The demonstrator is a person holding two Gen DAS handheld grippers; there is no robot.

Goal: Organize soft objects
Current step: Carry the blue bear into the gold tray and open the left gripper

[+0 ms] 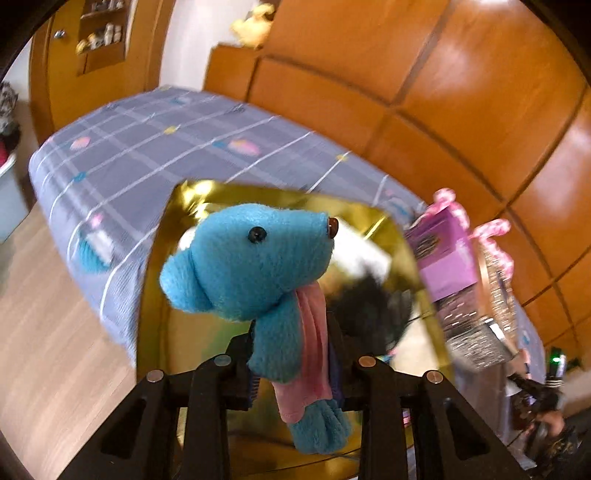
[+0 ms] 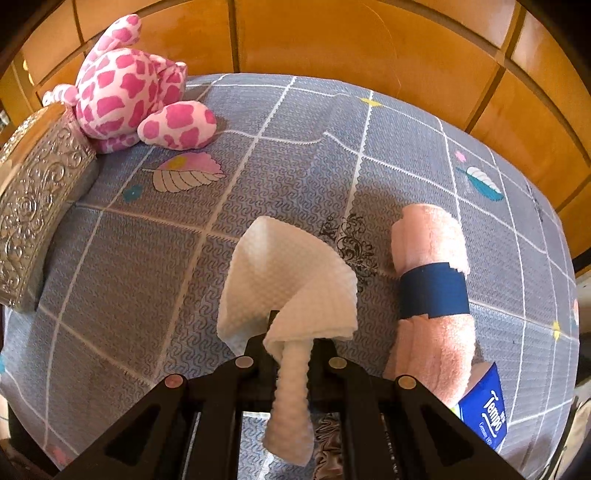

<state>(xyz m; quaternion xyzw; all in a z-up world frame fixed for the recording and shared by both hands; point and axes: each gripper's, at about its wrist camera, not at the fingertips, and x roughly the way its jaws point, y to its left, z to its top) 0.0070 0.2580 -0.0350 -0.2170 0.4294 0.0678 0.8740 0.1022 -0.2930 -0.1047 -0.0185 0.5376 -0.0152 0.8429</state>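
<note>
My left gripper [image 1: 291,354] is shut on a blue plush toy [image 1: 255,266] with a pink scarf, held by its body above a shiny gold box [image 1: 162,295]. Something black and white lies inside the box behind the toy. My right gripper [image 2: 290,343] is shut on a white textured cloth [image 2: 291,288], lifted above the bed [image 2: 147,266]. A rolled pink towel [image 2: 432,299] with a dark blue band lies on the bed just right of it. A pink-spotted plush [image 2: 129,88] sits at the far left of the bed.
An embossed silver box [image 2: 33,214] stands on the bed's left side; it also shows in the left wrist view [image 1: 476,325] beside a purple box [image 1: 443,251]. A blue Tempo tissue pack [image 2: 484,410] lies at the towel's near end. Wooden wall panels [image 1: 461,110] back the bed. A yellow plush [image 1: 255,26] sits high.
</note>
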